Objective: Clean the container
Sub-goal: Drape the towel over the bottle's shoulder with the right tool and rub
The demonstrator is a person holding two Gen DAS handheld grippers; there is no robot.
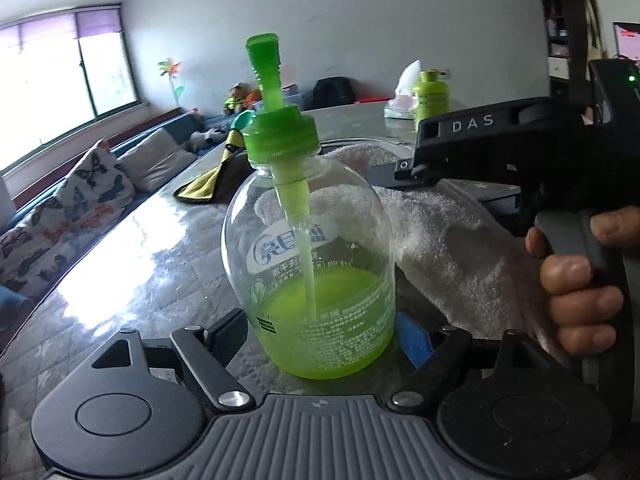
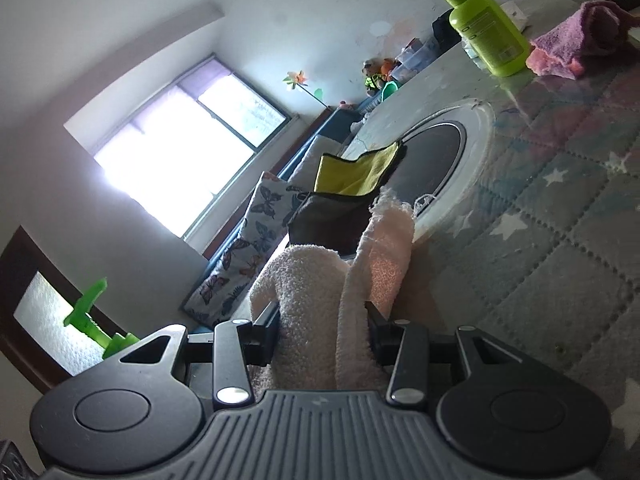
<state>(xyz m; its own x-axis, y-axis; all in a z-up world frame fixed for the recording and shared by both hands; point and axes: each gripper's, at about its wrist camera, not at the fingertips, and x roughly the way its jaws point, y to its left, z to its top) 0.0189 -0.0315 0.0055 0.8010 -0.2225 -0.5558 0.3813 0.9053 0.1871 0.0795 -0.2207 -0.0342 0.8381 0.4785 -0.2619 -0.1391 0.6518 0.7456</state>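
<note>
Left gripper (image 1: pixel 320 344) pinches clear soap bottle (image 1: pixel 310 264) upright on quilted tabletop (image 1: pixel 132 248), green liquid low inside. Right gripper (image 2: pixel 320 332) clamped on pale towel (image 2: pixel 320 300) just beside bottle. Beyond: yellow cloth (image 2: pixel 356 174) over round tray (image 2: pixel 478 136); green bottle (image 2: pixel 486 32), pink cloth (image 2: pixel 580 36) toward far edge.

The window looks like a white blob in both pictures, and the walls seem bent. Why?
Left wrist view: the window is overexposed, its daylight glares off the glossy table, and the fisheye lens curves the walls. Right wrist view: the window is blown out too, the whole scene sits tilted, and the pink towel stays sharp.
</note>
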